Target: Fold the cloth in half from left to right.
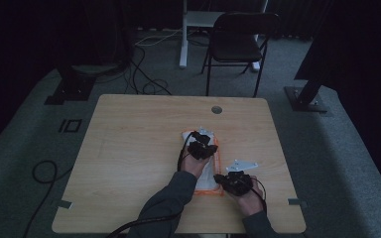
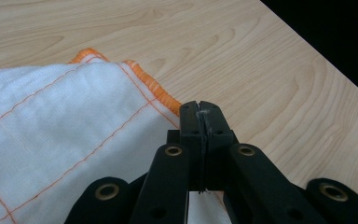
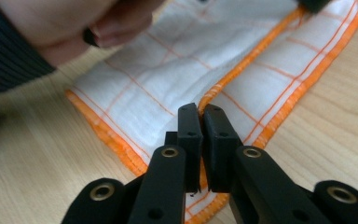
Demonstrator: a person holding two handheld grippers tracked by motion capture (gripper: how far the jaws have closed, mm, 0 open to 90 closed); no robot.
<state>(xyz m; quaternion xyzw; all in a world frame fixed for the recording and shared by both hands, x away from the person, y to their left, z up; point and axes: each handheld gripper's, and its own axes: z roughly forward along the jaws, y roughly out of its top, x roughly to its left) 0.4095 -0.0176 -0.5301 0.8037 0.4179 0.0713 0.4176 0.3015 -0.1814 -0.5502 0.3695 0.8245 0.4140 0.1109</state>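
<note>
A white cloth with orange grid lines and an orange hem (image 1: 208,176) lies folded into a long strip on the wooden table (image 1: 129,148), right of centre. My left gripper (image 1: 201,141) rests over its far half; in the left gripper view the jaws (image 2: 199,108) are pressed together at the hemmed edge of the cloth (image 2: 65,121), with a thin bit of fabric pinched between them. My right gripper (image 1: 220,178) is at the strip's near right end. In the right gripper view its jaws (image 3: 200,113) are closed on the orange hem of the cloth's (image 3: 205,46) upper layer.
A hand and dark sleeve (image 3: 65,28) lie over the cloth's left side in the right gripper view. The table has a round cable hole (image 1: 217,109) near its far edge. A black chair (image 1: 238,42) stands behind the table and a cable (image 1: 44,171) loops on the floor at left.
</note>
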